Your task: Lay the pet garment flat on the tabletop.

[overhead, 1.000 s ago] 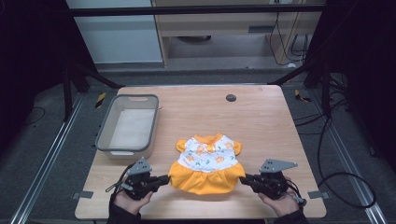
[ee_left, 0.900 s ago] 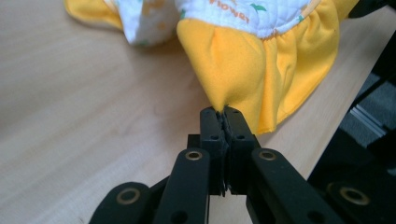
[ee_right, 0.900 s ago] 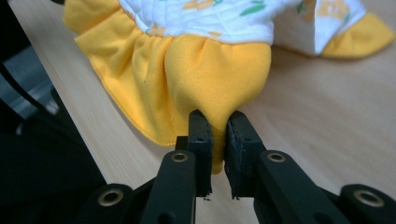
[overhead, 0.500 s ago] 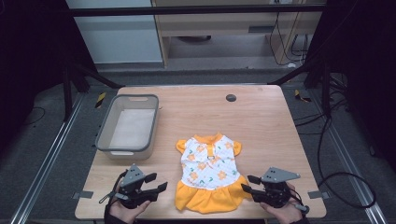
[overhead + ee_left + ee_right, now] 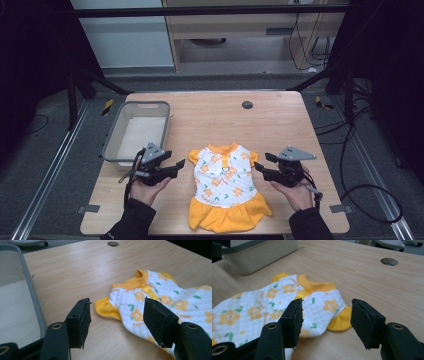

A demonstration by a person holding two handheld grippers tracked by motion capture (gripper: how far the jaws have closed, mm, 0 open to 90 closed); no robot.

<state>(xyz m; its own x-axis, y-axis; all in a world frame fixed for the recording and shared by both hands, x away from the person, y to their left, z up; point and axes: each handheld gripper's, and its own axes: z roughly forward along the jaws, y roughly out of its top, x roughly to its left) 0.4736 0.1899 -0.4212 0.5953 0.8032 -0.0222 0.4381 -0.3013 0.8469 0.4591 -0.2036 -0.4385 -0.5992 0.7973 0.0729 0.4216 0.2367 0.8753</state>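
yellow-skirted dress [image 5: 226, 187] lies flat between left gripper [image 5: 176, 166] and right gripper [image 5: 261, 166], both jaws apart

You are working in a lab or test room, not a home. Your wooden surface [image 5: 280, 125] has a round cable hole [image 5: 247, 105] and stands on grey carpet between metal floor rails [image 5: 47, 177]. Black frame bars [image 5: 210, 10] run overhead and down both sides. Loose cables [image 5: 360, 165] trail across the floor at the right. Plain cabinets [image 5: 225, 30] line the back wall.
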